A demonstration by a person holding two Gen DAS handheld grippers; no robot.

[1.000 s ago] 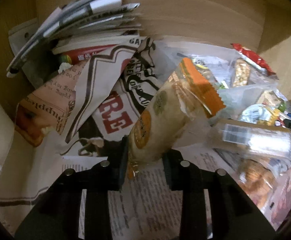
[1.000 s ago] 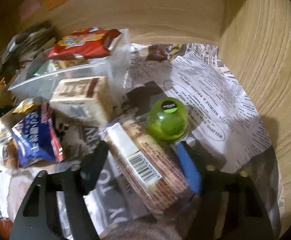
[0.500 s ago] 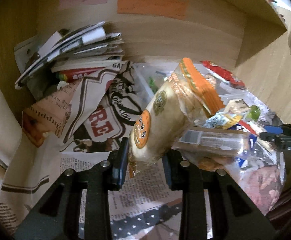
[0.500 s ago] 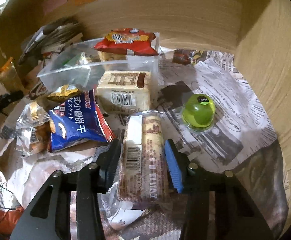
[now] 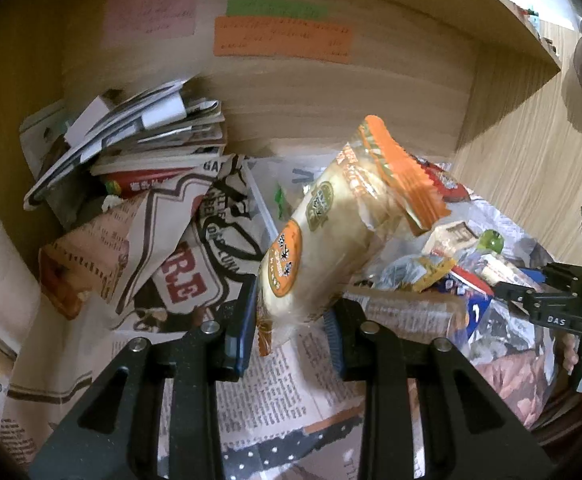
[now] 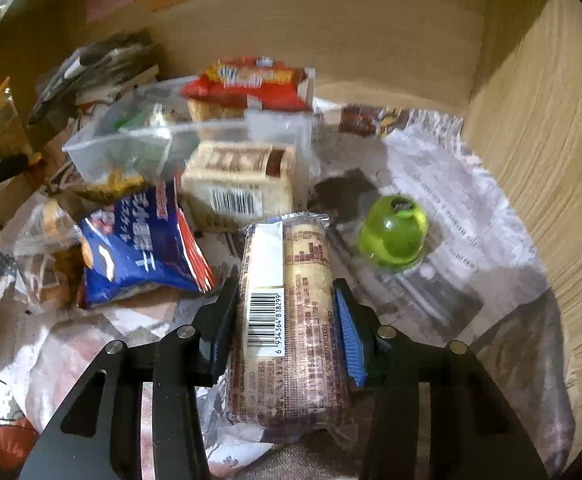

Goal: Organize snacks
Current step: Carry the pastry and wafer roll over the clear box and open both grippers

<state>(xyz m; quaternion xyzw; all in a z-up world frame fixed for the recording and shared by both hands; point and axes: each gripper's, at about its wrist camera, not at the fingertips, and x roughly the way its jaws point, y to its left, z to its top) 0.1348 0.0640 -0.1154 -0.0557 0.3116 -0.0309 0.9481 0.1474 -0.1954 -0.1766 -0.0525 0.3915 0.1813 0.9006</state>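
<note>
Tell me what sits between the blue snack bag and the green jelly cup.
In the right wrist view, the barcoded biscuit pack, clamped in the right gripper, lies between the blue snack bag and the green jelly cup.

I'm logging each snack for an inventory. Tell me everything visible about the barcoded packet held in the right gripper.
The barcoded packet is a long clear-plastic sleeve of stacked pale-brown biscuits, printed with dark brown text, a white panel and a black barcode. It looks sealed, with crimped ends. It points away from the camera, clamped across its middle by the right gripper. Whether it is lifted clear of the newspaper beneath is unclear.
</note>
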